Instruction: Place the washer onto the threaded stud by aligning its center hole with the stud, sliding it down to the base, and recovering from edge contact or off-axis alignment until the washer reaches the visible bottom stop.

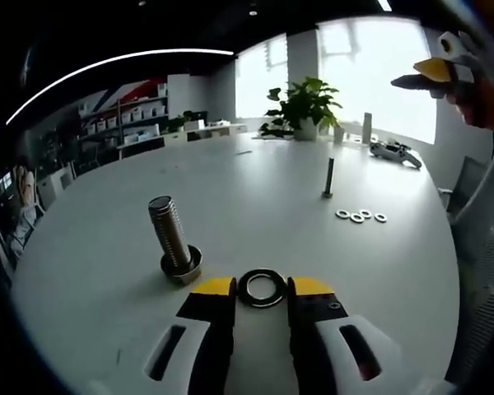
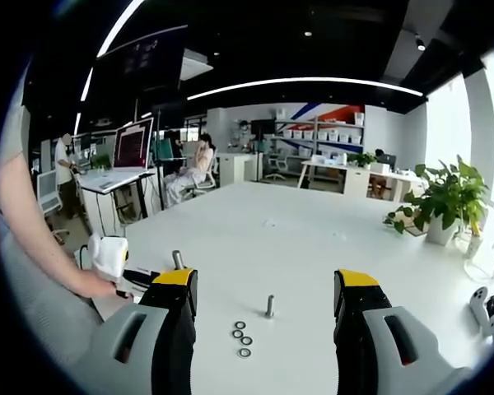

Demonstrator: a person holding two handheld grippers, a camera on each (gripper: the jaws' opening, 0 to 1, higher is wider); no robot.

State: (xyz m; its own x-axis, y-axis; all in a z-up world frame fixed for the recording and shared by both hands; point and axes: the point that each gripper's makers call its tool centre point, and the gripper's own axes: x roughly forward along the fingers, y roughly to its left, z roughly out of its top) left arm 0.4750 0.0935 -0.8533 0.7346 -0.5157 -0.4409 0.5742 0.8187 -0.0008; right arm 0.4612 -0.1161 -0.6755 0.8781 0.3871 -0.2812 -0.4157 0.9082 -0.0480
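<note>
Washer (image 1: 261, 288) lies — seemingly ungripped — between open left claw (image 1: 261, 286) tips; right claw (image 2: 267, 288) wide open.

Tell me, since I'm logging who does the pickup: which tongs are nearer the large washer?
Left. The left tongs straddle the large washer lying on the table beside the big bolt. The right tongs are open farther off, facing the slim stud.

The washer (image 1: 261, 288) is a dark metal ring lying flat on the white table, its centre hole open. Just beside it stands the threaded stud (image 1: 170, 233), a thick silvery bolt resting head-down on its hexagonal base, its ribbed shaft leaning slightly in the left gripper view, nothing threaded on it.
</note>
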